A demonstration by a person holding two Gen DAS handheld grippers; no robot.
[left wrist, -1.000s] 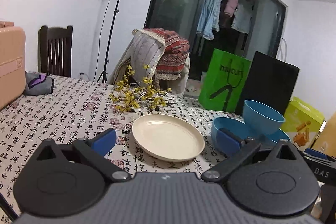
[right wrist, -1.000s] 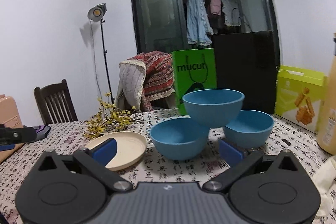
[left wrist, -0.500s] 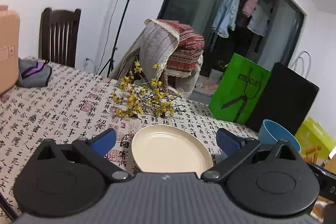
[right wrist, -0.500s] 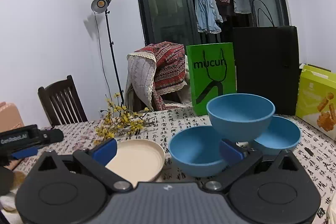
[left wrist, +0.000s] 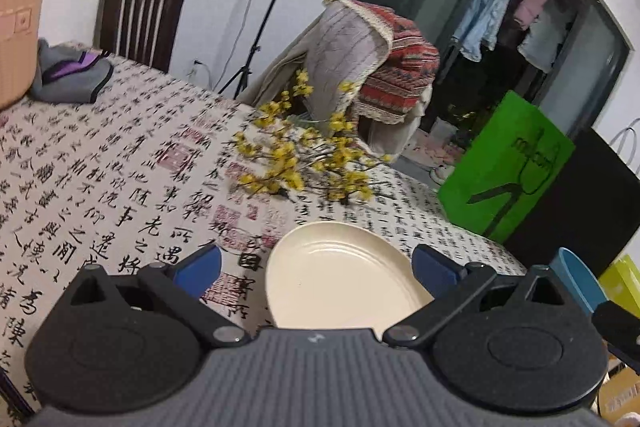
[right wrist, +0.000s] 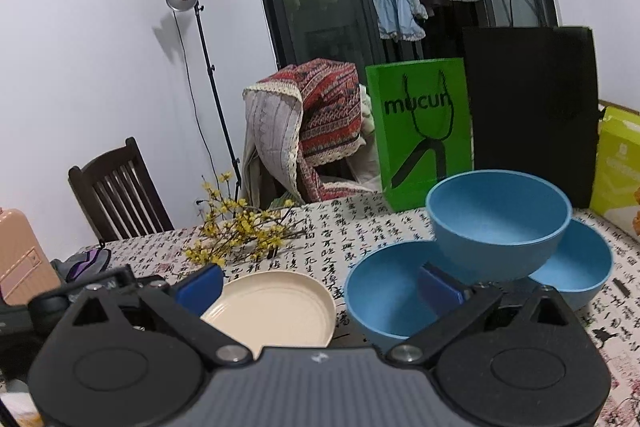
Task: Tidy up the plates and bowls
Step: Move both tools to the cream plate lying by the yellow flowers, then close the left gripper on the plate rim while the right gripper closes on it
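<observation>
A cream plate (left wrist: 340,275) lies on the patterned tablecloth, directly ahead of my open left gripper (left wrist: 316,265), whose blue pads flank its near rim without touching it. The same plate (right wrist: 276,311) shows in the right wrist view, left of three blue bowls. One bowl (right wrist: 498,217) rests tilted on top of the other two: a near one (right wrist: 384,291) and a far right one (right wrist: 580,263). My right gripper (right wrist: 320,283) is open, its right pad in front of the near bowl, holding nothing. A blue bowl's edge (left wrist: 576,279) peeks out at the left view's right side.
Yellow flower sprigs (left wrist: 304,163) lie behind the plate. A green bag (right wrist: 420,131), a black bag (right wrist: 528,107) and a yellow-green box (right wrist: 618,163) stand at the table's far side. A pink case (left wrist: 20,11) and grey pouch (left wrist: 72,75) sit at the left end; chairs stand behind.
My left gripper has swung left and closer to the plate, so the bowls have slid almost out of its view. My right gripper has moved nearer the bowls and plate.
</observation>
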